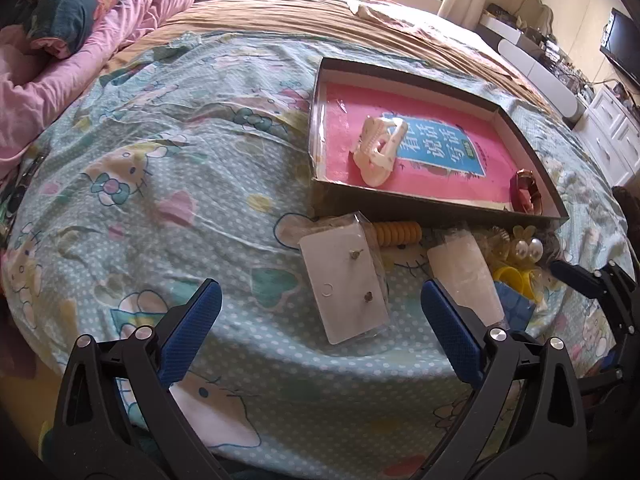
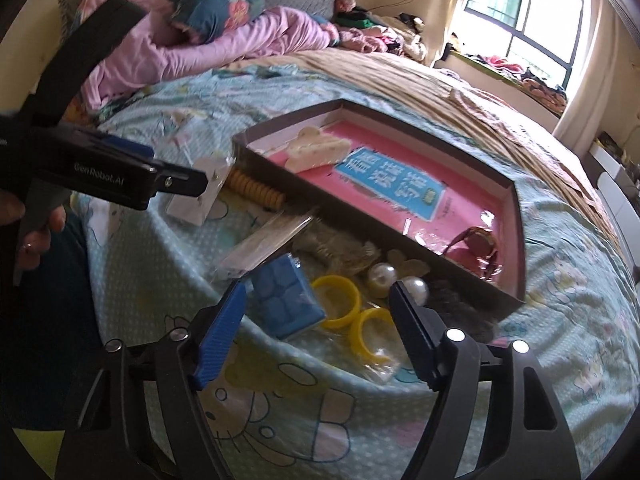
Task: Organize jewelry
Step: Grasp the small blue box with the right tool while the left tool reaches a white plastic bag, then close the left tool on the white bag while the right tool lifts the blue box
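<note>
Left wrist view: the left gripper (image 1: 320, 300) stands released, jaws wide, an earring card (image 1: 344, 284) in its clear sleeve lying on the bedsheet (image 1: 160, 168) between them, untouched. Beyond it, a shallow box (image 1: 440, 204) holds a white hair claw (image 1: 378, 152). Right wrist view: the right gripper (image 2: 316, 300), released, hovers over a blue case (image 2: 286, 298) and yellow rings (image 2: 336, 296); pearls (image 2: 416, 286) lie beside the right finger.

Two yellow rings (image 2: 336, 300), two pearls (image 2: 382, 276), one hair claw (image 1: 376, 150), one tray (image 1: 440, 204)

Home bedroom — bed (image 1: 200, 140), pink quilt (image 2: 192, 48), window (image 2: 524, 16)
</note>
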### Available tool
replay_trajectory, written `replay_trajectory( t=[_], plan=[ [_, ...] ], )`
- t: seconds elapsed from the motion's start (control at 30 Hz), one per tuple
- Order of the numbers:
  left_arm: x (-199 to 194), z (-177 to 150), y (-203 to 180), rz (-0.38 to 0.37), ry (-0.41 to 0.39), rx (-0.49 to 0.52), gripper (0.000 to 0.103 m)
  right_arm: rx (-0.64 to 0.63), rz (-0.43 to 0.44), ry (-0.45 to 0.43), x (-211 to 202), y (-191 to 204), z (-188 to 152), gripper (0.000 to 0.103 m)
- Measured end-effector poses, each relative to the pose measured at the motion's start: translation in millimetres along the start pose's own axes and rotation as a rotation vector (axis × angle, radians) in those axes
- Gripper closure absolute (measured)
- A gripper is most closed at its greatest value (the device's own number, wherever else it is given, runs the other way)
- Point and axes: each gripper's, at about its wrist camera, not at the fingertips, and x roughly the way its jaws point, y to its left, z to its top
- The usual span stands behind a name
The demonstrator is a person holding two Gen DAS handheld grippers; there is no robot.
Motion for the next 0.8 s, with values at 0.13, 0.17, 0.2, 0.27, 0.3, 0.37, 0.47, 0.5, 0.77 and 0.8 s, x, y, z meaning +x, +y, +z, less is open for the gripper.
replay_trajectory(
  t=[0.13, 0.17, 0.2, 0.27, 0.3, 0.37, 0.47, 0.5, 0.77, 0.8],
  plan=[
    [3.7, -0.5, -1.2, -0.004, 0.013, 0.002, 0.016, -0.04, 0.005, 0.023, 10.4, 9.6, -1.0, 0.042],
    [4.9, -0.3, -0.9, -0.011, 0.017, -0.001, 0.018, -0.051, 0.004, 0.026, 12.6, 12.1, -1.4, 0.044],
    [6.8, -0.3, -0.6, -0.017, 0.023, -0.005, 0.022, -0.06, 0.004, 0.031, 14.5, 14.2, -2.2, 0.048],
    [9.7, -0.1, -0.7, -0.04, 0.033, -0.011, 0.03, -0.074, 0.01, 0.041, 19.5, 17.8, -3.8, 0.056],
    [11.3, -0.4, -0.9, -0.067, 0.039, -0.018, 0.035, -0.077, 0.012, 0.046, 22.1, 19.0, -4.9, 0.064],
    [14.6, -0.7, -1.7, -0.078, 0.048, -0.025, 0.04, -0.08, 0.006, 0.037, 23.7, 20.8, -6.8, 0.066],
    [19.7, -0.5, -2.9, -0.081, 0.058, -0.04, 0.045, -0.066, 0.024, 0.028, 20.5, 19.6, -6.9, 0.069],
    [21.6, -0.3, -3.5, -0.08, 0.06, -0.045, 0.046, -0.062, 0.025, 0.025, 19.1, 19.2, -7.0, 0.07],
    [25.7, 1.0, -6.0, -0.086, 0.063, -0.039, 0.07, 0.03, 0.039, -0.01, -0.5, 1.0, -8.9, 0.071],
    [23.9, 0.9, -4.9, -0.097, 0.056, -0.043, 0.07, 0.042, 0.04, -0.014, -2.5, -1.9, -8.8, 0.071]
  ],
)
